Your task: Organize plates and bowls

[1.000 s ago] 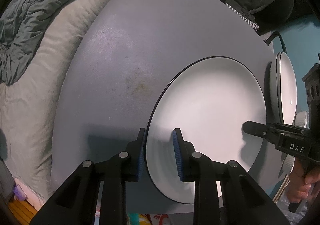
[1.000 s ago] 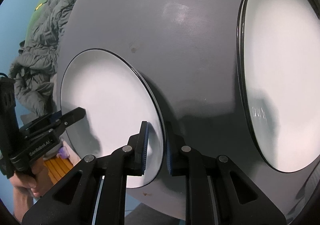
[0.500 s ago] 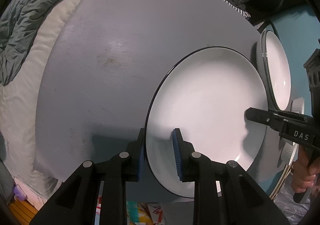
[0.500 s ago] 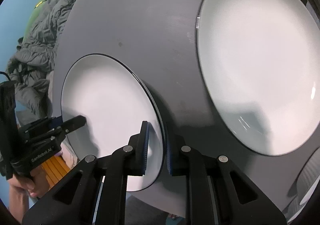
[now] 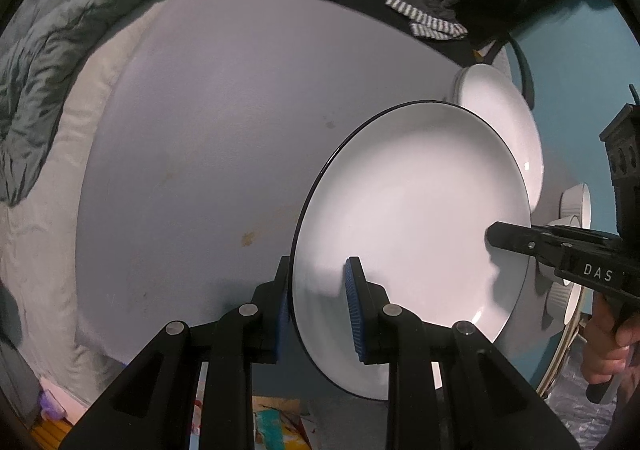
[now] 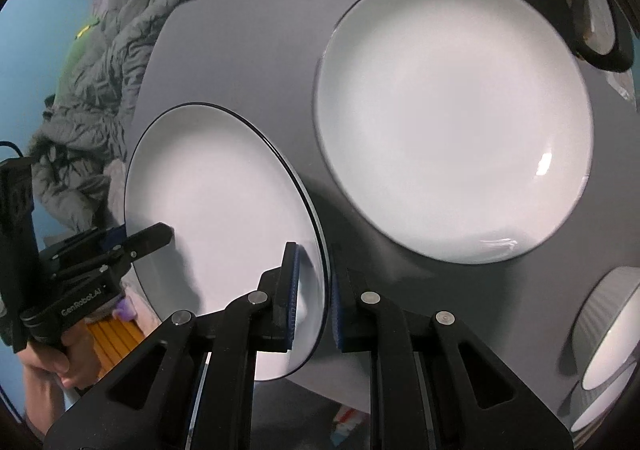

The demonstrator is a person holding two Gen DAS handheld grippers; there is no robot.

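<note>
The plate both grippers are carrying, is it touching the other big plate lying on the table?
Cannot tell. In the right wrist view a strip of grey table shows between the held plate and the second plate; in the left wrist view their rims overlap.

The right gripper [image 6: 313, 292] pinched the white plate's [image 6: 216, 202] rim; the left gripper [image 6: 154, 235] clamped its opposite edge.

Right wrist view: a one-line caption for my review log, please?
Both grippers, right and left, grip opposite rims of a white plate beside a second plate on the grey table.
</note>
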